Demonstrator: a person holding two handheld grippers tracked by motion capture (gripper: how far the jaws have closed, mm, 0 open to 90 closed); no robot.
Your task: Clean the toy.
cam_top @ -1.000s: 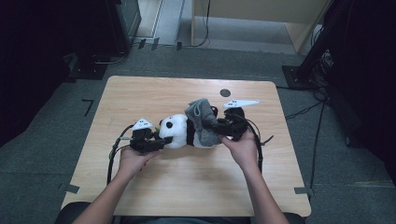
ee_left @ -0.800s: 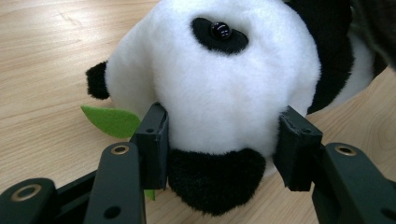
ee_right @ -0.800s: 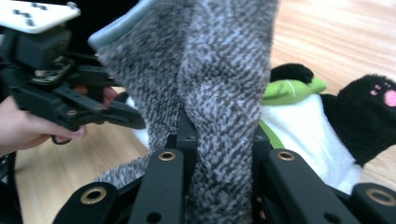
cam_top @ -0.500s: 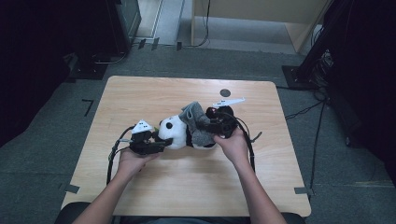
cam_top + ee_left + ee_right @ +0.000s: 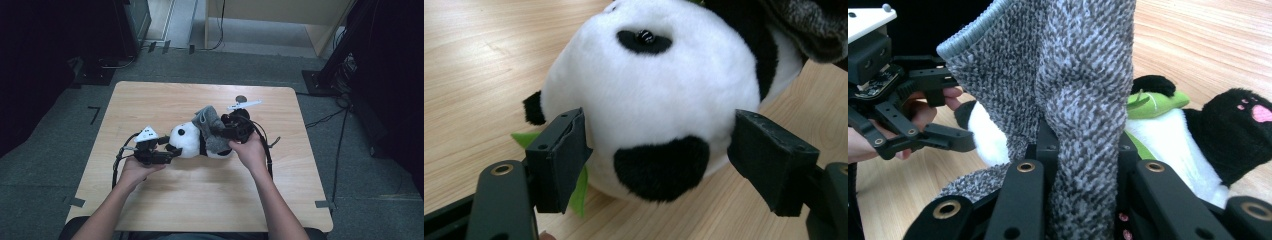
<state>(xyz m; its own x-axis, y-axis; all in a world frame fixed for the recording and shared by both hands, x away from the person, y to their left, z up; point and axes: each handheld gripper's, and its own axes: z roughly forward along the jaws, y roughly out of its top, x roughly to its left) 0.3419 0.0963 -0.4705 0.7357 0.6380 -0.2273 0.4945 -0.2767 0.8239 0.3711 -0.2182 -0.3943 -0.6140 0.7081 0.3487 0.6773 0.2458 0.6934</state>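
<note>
A black-and-white plush panda toy (image 5: 200,141) lies on its side near the middle of the light wooden table (image 5: 200,200), well clear of all four edges, head toward the left edge. The left gripper (image 5: 659,155) has just been opening; its jaws stand apart on either side of the panda's head, pads not pressing the plush. The right gripper (image 5: 1083,150) is clamped tight on a grey knitted fabric piece (image 5: 1073,75), which rises over the panda's body. A green felt leaf (image 5: 1153,104) lies against the panda's chest.
</note>
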